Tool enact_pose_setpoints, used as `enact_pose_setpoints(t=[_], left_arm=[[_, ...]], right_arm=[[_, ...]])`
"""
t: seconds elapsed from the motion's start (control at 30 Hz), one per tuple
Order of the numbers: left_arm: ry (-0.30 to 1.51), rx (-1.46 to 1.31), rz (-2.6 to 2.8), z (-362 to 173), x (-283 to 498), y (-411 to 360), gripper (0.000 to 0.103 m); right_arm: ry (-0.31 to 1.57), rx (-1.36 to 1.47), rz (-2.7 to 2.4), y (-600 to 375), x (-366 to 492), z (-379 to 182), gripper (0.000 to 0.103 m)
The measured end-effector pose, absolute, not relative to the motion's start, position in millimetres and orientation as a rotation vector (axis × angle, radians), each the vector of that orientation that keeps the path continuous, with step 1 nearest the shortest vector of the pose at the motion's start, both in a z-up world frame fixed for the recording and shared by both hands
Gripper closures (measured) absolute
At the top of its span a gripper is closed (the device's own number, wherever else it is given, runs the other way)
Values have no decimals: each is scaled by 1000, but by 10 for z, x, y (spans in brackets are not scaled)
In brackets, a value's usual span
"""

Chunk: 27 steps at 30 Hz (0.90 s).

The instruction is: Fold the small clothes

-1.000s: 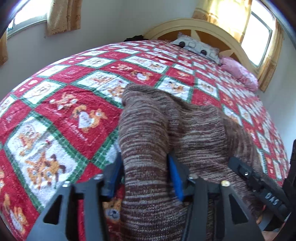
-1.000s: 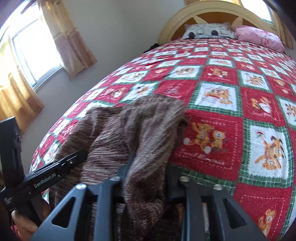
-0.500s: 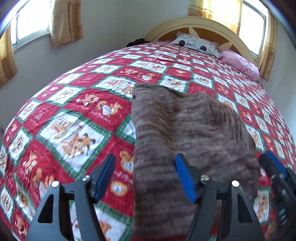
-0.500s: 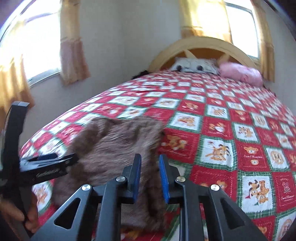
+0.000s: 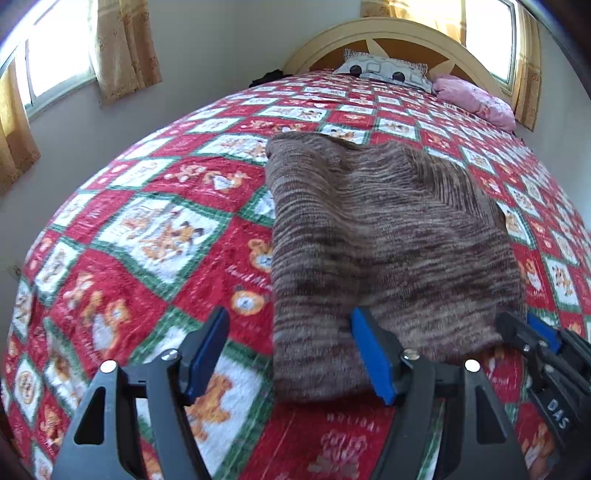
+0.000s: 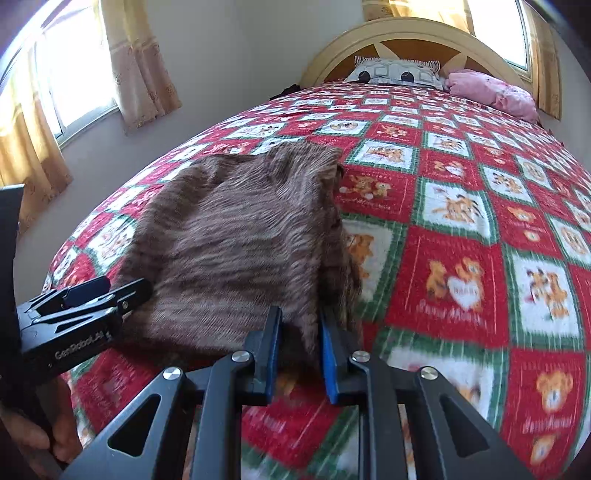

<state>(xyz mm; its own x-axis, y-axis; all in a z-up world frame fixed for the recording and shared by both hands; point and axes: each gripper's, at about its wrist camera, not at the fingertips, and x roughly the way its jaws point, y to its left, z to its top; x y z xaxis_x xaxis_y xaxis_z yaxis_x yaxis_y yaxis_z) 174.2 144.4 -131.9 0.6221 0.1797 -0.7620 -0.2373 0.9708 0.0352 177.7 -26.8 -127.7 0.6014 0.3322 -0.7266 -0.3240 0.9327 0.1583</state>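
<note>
Since 1 s ago, the sweater point(image 5: 376, 236) has been let go by the left gripper point(image 5: 291, 354), jaws opening; right gripper point(image 6: 300, 347) w/ jaws narrowed, grip can't be told. Brown striped knit, folded, is laid flat on the quilt point(image 5: 155, 236) at 12 o'clock of both.

A brown striped knit garment point(image 5: 373, 236) lies on the bedspread, apparently folded over itself.

Bed point(image 5: 155, 229): red, white and green quilt with cartoon squares.
Headboard point(image 5: 399, 33): arched, cream with brown panels.
Pillows: grey patterned pillow point(image 5: 384, 70), pink pillow point(image 5: 476, 99).
Walls point(image 5: 221, 48): plain pale.
Windows point(image 5: 55, 62): bright daylight, yellow curtains point(image 5: 125, 48).
</note>
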Motion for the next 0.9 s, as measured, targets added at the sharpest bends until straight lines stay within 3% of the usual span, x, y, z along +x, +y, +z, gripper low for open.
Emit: enact_pose_setpoints(t=[0.07,0.17,0.2,0.33,0.57,0.9], left_arm=[[858,-62,250,-1292,1644,1427,25],[841,-68,235,-1243,1491,1392,20],[836,-67,228,-1219,1435,1373,20],[796,-26,205,-1069,1216,1264,18],[642,-64,200,-662,803,1186,1],[489,78,192,-360,275,906,0]], right_arm=[[826,38,355,-299,1644,-1256,77],[801,107,296,-419,1379,-1184,38],[789,125,276,-460,1278,-1169,36],[757,133,244,-558,985,-1068,36],[684,117,181,-689,494,-712,36],[458,84,138,-663,-115,-68,35]])
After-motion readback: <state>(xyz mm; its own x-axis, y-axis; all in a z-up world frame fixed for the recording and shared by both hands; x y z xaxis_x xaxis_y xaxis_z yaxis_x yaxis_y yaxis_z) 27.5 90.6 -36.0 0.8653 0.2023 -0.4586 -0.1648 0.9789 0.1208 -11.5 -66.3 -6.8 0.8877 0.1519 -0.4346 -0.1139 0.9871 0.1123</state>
